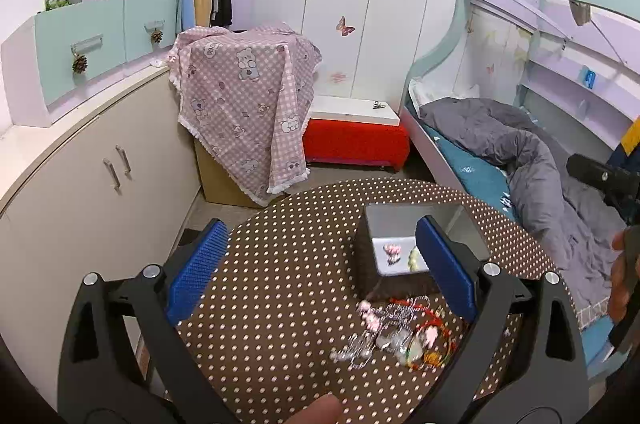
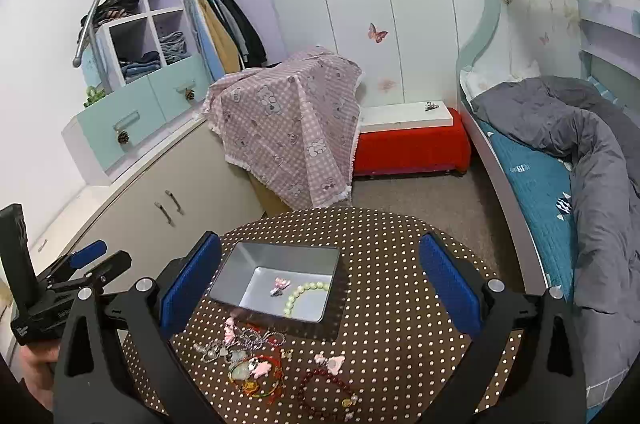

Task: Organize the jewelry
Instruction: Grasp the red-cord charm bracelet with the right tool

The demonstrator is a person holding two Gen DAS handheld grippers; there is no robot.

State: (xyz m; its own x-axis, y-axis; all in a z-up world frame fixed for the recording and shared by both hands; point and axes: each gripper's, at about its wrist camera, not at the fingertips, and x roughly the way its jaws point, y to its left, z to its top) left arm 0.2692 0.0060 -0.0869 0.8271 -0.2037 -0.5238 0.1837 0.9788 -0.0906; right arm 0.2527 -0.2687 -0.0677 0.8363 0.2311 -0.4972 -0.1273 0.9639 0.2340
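I am holding both grippers, left (image 1: 320,268) and right (image 2: 320,284), jaws spread and gripping nothing, over the polka-dot surface (image 2: 400,304). The rectangular tin (image 2: 276,280) is lying long axis left-right, holding a green bead bracelet (image 2: 304,296); a jewelry pile (image 2: 256,360) is sitting just in front.

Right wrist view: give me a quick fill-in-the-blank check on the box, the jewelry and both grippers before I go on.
1. The grey box already holds a pink charm and a pale ____ bead bracelet.
2. The jewelry pile lies on the polka-dot table, ____ the box.
3. The right gripper and the left gripper both have their jaws ____.
4. The dark red bead bracelet lies on the ____.

Missing words: green; outside; open; table
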